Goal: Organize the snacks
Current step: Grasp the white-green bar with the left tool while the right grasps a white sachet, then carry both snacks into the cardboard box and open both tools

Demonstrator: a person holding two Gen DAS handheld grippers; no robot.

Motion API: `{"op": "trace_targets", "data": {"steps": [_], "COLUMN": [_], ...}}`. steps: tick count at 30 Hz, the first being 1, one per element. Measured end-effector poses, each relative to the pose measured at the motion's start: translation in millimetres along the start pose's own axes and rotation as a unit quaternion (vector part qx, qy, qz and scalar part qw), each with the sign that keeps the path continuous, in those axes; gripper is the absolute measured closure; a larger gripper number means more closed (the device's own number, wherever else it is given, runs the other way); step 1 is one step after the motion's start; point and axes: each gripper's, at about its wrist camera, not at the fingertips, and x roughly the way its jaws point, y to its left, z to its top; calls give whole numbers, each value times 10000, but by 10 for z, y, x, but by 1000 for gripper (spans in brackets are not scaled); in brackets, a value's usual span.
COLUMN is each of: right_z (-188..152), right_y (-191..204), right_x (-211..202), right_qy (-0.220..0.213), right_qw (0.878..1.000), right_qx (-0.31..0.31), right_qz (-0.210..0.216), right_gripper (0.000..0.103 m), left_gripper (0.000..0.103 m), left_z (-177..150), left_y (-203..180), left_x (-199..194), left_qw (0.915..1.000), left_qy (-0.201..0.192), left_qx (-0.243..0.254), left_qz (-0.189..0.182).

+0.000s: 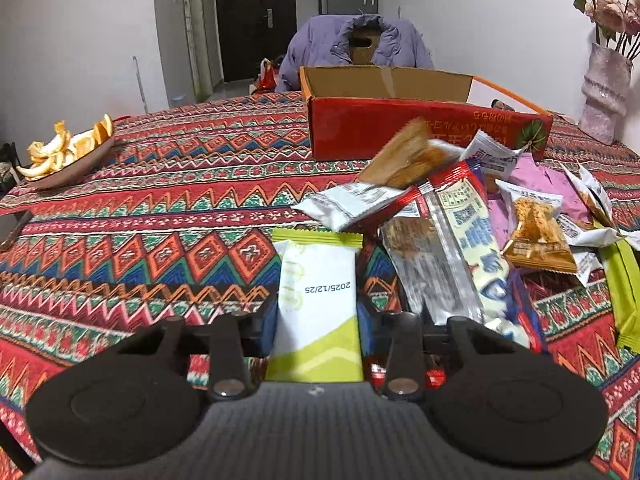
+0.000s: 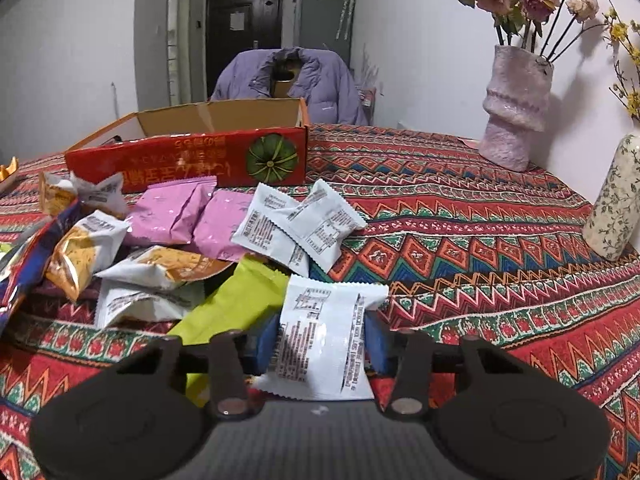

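Note:
My left gripper (image 1: pixel 318 314) is shut on a white and green snack packet (image 1: pixel 316 276) that lies flat on the patterned tablecloth, its blue pads pressing both long sides. To its right is a heap of mixed snack packets (image 1: pixel 460 216). Behind the heap stands an open red cardboard box (image 1: pixel 400 128). In the right wrist view, my right gripper (image 2: pixel 322 338) is shut on a white printed packet (image 2: pixel 320 320) at the near edge of the pile, which holds pink packets (image 2: pixel 192 216), orange packets and a green packet (image 2: pixel 236 300). The red box (image 2: pixel 192 160) stands behind them.
A plate of orange peels (image 1: pixel 64 152) sits at the far left of the table. A pink vase of flowers (image 2: pixel 516 120) and a floral vase (image 2: pixel 616 208) stand at the right. A chair draped with a purple jacket (image 1: pixel 356 52) is behind the box.

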Motion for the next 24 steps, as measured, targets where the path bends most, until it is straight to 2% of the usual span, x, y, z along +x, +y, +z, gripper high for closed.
{"op": "trace_targets", "data": {"steps": [7,16,20,24], "right_z": [-144,-265,-93,249], "right_y": [-42,-119,-212,-291], "right_x": [-382,-1039,-1253,-1388], "right_qy": [-124,-634,-882,-1084], "right_qw": [9996,9948,9889,9815], "right_qx": [-33,-322,-314,-437], "right_qz": [236,728,1157,1513], "right_gripper": [60,60,60,60], "left_gripper": [65,65,65,65], "left_z": [-147,-338,-232,66], "left_y": [-39,-195,-263,-308], "left_x": [-574,-1214,-1375,-1498], "left_qw": [9995,9974,9966,9957], "left_qy": [-292,-641,-755,-882], "left_qx": [-127,-286,-282,-269], "left_qz": [82,157,166,11]}}
